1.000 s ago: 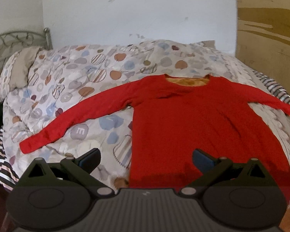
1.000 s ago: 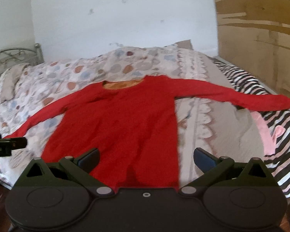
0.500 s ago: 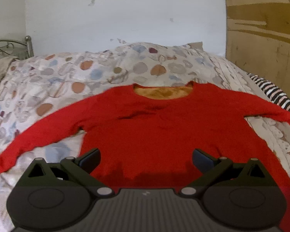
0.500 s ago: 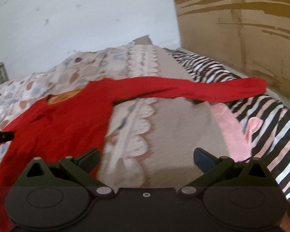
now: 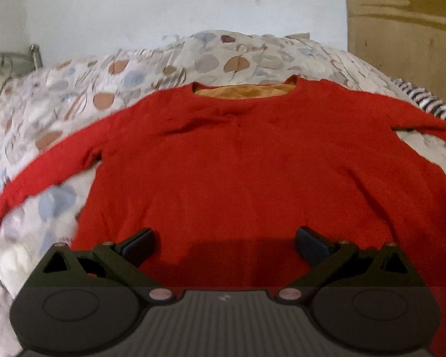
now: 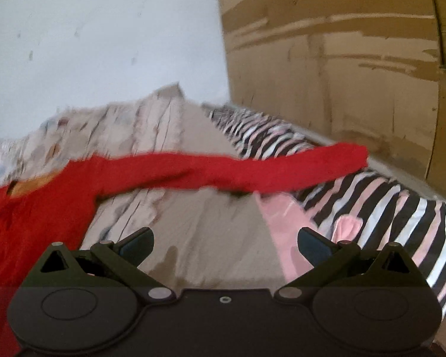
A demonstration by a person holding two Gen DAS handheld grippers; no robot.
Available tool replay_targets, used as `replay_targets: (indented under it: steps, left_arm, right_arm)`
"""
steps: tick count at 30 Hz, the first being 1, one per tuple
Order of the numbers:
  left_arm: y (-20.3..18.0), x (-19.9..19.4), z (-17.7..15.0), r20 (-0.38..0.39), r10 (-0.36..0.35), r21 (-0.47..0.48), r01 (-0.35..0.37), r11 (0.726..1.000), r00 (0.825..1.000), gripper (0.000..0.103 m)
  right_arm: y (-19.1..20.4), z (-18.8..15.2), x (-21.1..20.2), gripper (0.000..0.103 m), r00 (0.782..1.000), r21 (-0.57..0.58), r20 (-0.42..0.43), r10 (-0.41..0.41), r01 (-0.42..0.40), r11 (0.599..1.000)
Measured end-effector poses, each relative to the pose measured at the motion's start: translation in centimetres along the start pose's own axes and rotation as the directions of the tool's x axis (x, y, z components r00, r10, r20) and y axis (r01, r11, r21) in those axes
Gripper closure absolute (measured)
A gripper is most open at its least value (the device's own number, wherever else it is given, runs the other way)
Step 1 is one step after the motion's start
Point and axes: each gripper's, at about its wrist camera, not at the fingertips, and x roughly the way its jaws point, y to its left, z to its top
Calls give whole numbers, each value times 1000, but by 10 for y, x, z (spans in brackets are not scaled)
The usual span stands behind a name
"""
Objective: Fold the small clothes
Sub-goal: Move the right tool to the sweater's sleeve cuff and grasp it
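Our left gripper (image 5: 224, 244) and right gripper (image 6: 224, 244) hover with fingers spread wide, holding nothing. We see the white wall (image 5: 178, 9) and wood panel (image 6: 342, 59), then the spotted duvet (image 5: 74, 95) (blurred), where the red long-sleeved shirt (image 5: 238, 163) lies flat, its sleeve crossing a striped blanket (image 6: 401, 208) and pink cloth (image 6: 282, 217).

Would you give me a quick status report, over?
Left gripper and right gripper open, empty. Red shirt flat, unfolded, sleeves spread. Pink garment beneath right sleeve.
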Motion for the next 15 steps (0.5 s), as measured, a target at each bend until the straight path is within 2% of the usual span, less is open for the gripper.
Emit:
replay_targets:
  steps: [3, 7, 10, 12, 15]
  left_arm:
    - [7, 2, -5, 6, -24, -32, 24, 999, 1000, 0]
    - [10, 2, -16, 49, -32, -37, 33, 999, 998, 0]
    - [7, 1, -18, 62, -23, -29, 25, 999, 998, 0]
    - [7, 1, -18, 60, -22, -31, 24, 999, 998, 0]
    - [7, 1, -18, 64, -26, -34, 28, 999, 998, 0]
  right_arm:
    - [-17, 10, 10, 0, 999, 5, 43, -4, 4, 1000]
    - [-45, 35, 40, 0, 999, 31, -33, -32, 33, 999]
    - [-72, 49, 71, 0, 989, 126, -92, -115, 126, 984]
    - [-94, 55, 88, 0, 980, 218, -113, -165, 186, 958]
    - [-120, 61, 105, 1, 982, 364, -87, -166, 186, 912]
